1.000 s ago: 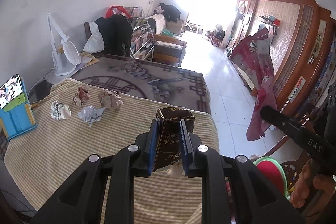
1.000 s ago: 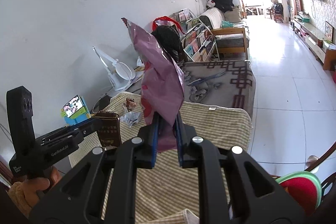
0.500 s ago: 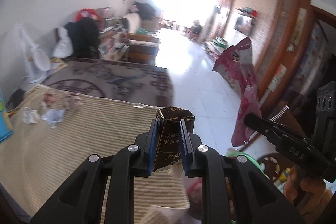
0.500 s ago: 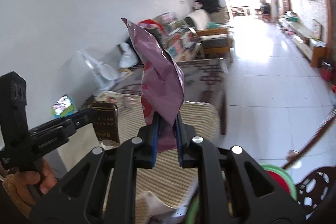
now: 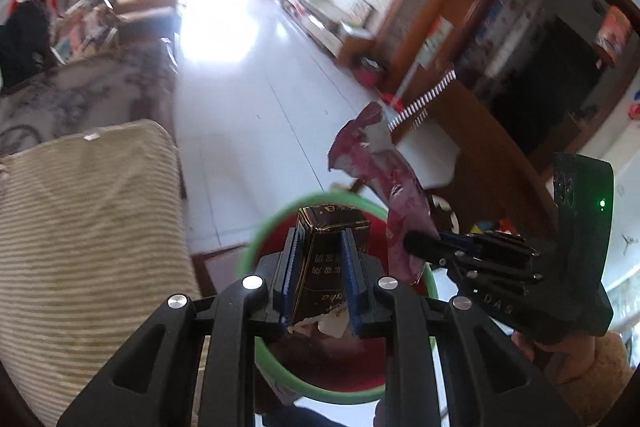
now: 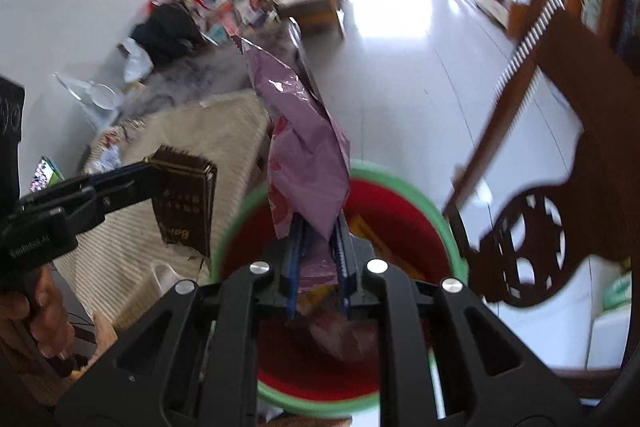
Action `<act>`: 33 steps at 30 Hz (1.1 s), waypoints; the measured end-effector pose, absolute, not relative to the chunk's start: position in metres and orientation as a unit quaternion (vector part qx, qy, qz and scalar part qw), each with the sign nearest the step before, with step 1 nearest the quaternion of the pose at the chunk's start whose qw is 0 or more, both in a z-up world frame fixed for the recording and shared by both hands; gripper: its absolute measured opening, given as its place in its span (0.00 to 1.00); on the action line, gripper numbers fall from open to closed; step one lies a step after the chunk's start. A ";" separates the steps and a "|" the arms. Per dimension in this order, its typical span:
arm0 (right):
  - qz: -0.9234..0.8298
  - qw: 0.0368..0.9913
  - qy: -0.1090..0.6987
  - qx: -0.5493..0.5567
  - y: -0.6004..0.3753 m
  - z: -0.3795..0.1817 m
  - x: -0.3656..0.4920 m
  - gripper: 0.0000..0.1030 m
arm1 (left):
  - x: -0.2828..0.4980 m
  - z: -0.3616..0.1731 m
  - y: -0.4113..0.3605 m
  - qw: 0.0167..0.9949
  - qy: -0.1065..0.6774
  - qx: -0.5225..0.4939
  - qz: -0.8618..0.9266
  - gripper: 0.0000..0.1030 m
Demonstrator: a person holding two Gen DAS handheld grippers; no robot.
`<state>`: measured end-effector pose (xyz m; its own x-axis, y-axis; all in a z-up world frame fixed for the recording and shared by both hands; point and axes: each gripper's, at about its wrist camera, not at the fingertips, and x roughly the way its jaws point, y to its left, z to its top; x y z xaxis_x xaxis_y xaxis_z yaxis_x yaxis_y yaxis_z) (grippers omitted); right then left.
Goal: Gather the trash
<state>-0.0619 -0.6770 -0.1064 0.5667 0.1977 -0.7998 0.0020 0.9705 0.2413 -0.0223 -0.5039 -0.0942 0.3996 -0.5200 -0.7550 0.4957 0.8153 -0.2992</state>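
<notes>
My left gripper [image 5: 319, 239] is shut on a dark brown carton [image 5: 326, 259] with gold lettering, held above a red bin with a green rim [image 5: 250, 251]. My right gripper [image 6: 318, 227] is shut on a crumpled purple-pink snack bag [image 6: 304, 151], which stands up over the same bin [image 6: 400, 211]. In the right wrist view the left gripper [image 6: 152, 183] and its carton [image 6: 184, 203] hang at the bin's left edge. The left wrist view shows the bag [image 5: 384, 179] in the right gripper [image 5: 424, 247] at the bin's right edge. Some trash lies inside the bin.
A table under a striped cloth [image 5: 88, 227] stands left of the bin, with crumpled paper [image 6: 112, 147] at its far end. A carved wooden chair [image 6: 560, 147] stands right of the bin. White tiled floor [image 5: 248, 99] stretches beyond, with sofas and clutter along the left wall.
Both grippers swung right and down, away from the striped table, and now hang over the red bin. The carton and the bag stay gripped.
</notes>
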 end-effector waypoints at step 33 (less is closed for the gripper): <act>0.197 0.870 0.450 0.037 -0.368 -0.086 0.050 0.82 | 0.001 -0.119 -0.133 0.894 0.428 -0.129 -0.018 0.68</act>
<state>0.0496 -0.3684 -0.0855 0.5166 0.3759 -0.7693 -0.3094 0.9197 0.2417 0.0011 -0.1328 -0.1188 0.6329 -0.1429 -0.7609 -0.0784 0.9659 -0.2467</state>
